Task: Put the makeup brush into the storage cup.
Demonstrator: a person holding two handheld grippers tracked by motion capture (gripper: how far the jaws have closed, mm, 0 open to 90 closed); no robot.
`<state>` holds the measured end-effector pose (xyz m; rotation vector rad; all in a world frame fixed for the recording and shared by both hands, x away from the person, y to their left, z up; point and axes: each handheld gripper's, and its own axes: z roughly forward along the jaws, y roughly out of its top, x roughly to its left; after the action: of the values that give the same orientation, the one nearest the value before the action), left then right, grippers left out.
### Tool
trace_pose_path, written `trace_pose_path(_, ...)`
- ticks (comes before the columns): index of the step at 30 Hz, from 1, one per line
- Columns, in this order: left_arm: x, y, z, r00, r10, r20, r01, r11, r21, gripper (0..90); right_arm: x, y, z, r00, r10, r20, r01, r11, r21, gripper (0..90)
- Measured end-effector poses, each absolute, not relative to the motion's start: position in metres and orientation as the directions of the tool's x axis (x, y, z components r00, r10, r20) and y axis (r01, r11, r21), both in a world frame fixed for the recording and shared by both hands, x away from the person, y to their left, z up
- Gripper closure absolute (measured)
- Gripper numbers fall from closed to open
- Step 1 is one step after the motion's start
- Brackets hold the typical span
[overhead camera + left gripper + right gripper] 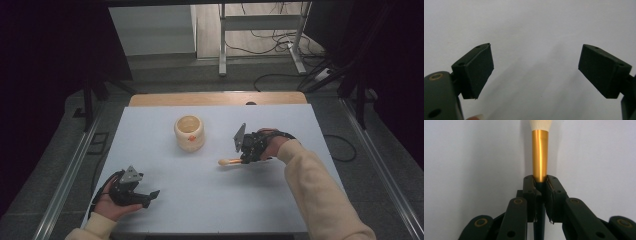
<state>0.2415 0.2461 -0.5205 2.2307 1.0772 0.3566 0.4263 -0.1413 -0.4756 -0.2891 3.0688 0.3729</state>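
- Gripping a makeup brush (540, 155) by its dark handle, the right tool (540, 182) has its jaws closed tight on either side, just behind the gold ferrule.
- The brush runs straight out ahead of the right tool, its pale bristle tip farthest from the jaws; in the high view the brush (230, 161) points away from the tool (243, 159) toward the person's left, low over the white bench (200, 200).
- A cream-coloured pot (189, 132) with an orange mark on its side stands on the bench beyond the brush tip, near it but not touching.
- The left tool (534, 70) has its jaws spread wide with bare bench between them.
- In the high view the left tool (150, 196) rests low at the near edge of the bench, well apart from the right tool and the pot.
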Motion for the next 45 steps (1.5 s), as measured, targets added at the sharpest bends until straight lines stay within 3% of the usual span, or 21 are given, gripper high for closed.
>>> trace_pose_path(15,0.241,0.246,-0.520,0.628,0.778,-0.027,0.606,-0.466,0.645,13.4,0.426,-0.148,-0.458,-0.986,-0.128,-0.111,-0.155,0.946,0.285,79.3)
trace_pose_path(45,0.240,0.244,-0.519,0.626,0.780,-0.020,0.601,-0.466,0.649,13.4,0.398,-0.169,-0.433,-0.983,0.060,-0.176,-0.032,0.877,0.480,79.2)
